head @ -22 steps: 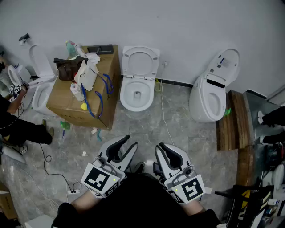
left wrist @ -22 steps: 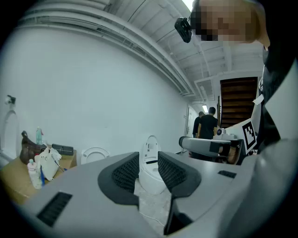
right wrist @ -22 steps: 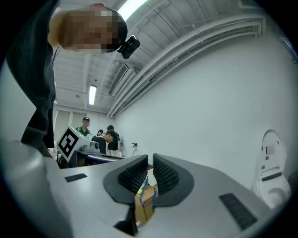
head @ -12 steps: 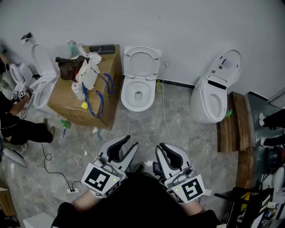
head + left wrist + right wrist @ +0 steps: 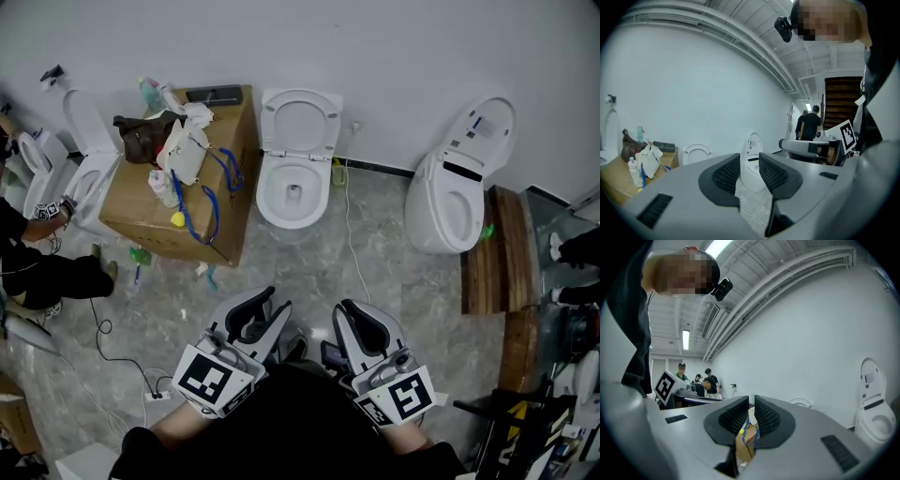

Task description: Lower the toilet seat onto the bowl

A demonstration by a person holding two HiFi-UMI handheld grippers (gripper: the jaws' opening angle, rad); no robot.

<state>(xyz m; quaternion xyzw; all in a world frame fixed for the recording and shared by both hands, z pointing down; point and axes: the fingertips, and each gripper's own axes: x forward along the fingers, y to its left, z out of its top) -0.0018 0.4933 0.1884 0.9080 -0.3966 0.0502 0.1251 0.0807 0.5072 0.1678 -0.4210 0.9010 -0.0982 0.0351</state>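
While seat (image 5: 300, 123) stands raised, left tongs (image 5: 277, 298) apart, right tongs (image 5: 341, 307) barely apart, open floor (image 5: 302, 264) ahead.

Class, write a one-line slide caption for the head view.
Held low and empty, left tongs and right tongs face a white toilet whose seat stands raised, beside a cluttered cardboard box.

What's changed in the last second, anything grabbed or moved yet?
Nothing taken or let go. Only the person at the left edge shifted an arm. The left gripper and right gripper stay empty, well short of the toilet; the toilet seat still stands raised over the bowl.
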